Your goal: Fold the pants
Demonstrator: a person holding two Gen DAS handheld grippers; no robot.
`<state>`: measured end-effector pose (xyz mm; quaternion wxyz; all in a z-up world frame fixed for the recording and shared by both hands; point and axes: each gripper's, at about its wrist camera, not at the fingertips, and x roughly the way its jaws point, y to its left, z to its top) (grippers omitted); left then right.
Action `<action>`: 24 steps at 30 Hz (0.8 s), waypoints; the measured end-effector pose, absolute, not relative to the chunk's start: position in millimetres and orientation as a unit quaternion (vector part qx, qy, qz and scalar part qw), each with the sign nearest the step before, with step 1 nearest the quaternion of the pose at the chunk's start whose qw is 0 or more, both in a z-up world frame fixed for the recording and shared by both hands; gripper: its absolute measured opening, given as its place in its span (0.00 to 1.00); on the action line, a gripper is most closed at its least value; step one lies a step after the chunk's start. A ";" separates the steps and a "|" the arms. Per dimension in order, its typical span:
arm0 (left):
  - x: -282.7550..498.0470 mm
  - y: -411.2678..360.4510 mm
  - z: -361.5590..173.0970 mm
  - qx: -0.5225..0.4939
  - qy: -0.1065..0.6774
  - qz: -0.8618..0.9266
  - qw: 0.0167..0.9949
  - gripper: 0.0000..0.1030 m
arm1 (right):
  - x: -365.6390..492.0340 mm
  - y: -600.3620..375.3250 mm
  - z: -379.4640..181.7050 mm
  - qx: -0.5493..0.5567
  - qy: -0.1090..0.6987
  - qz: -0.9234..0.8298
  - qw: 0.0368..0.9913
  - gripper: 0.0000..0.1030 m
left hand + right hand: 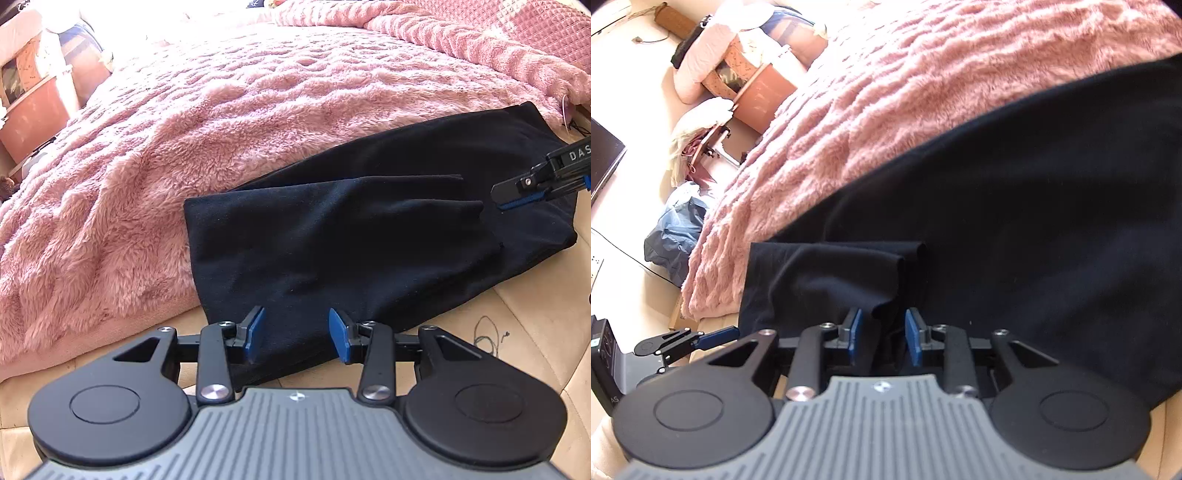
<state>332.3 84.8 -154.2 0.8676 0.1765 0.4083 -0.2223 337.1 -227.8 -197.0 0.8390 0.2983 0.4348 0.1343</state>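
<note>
1. Looking along our left gripper (296,334), we see its two blue, flat pads (255,334) standing roughly half open, with nothing pinched between them. The near edge of the pants (351,240) passes under the gap, but the pads do not press on the cloth. The pants are black, matte and soft, lying as a long folded band at the front edge of the bed. One end lies on the fluffy pink blanket (166,147), and the near side lies over the smooth cream surface (535,325) in front. Two shallow creases run across the top layer. At the far right, our right gripper (517,194) comes in over the cloth, black metal with a blue pad. A second, ribbed pink throw (480,40) is bunched along the back.

2. Looking along our right gripper (882,338), we find its pads (913,341) set narrowly apart, with a rumpled fold of the pants (1034,221) standing in the gap. We cannot tell whether the pads squeeze it. The black cloth fills the right half of the view over the shaggy blanket (886,92). At lower left our left gripper (720,334) shows its linkage and one blue tip. Beyond lie a terracotta-coloured box (764,96) and a crumpled blue bag (676,236).
</note>
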 end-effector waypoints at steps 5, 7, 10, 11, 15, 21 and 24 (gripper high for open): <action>334.2 86.3 -154.6 0.170 0.410 -0.214 0.870 0.46 | 360.6 -228.8 -196.6 0.288 0.431 0.120 0.847 0.22; 334.4 86.0 -154.7 0.168 0.408 -0.213 0.872 0.46 | 371.5 -228.8 -199.0 0.286 0.430 0.118 0.848 0.21; 337.1 84.8 -156.7 0.168 0.409 -0.211 0.872 0.46 | 377.6 -227.6 -196.6 0.266 0.429 0.125 0.854 0.00; 338.0 84.1 -158.0 0.169 0.411 -0.211 0.871 0.46 | 378.4 -224.7 -195.7 0.259 0.429 0.125 0.856 0.00; 339.4 83.1 -162.1 0.170 0.413 -0.215 0.869 0.46 | 375.2 -227.4 -185.3 0.242 0.400 0.118 0.876 0.00; 338.1 81.5 -163.5 0.157 0.412 -0.218 0.871 0.46 | 389.1 -245.3 -188.5 0.248 0.410 0.104 0.872 0.00; 336.6 79.6 -163.5 0.160 0.409 -0.218 0.872 0.46 | 377.3 -240.0 -184.7 0.252 0.398 0.129 0.872 0.17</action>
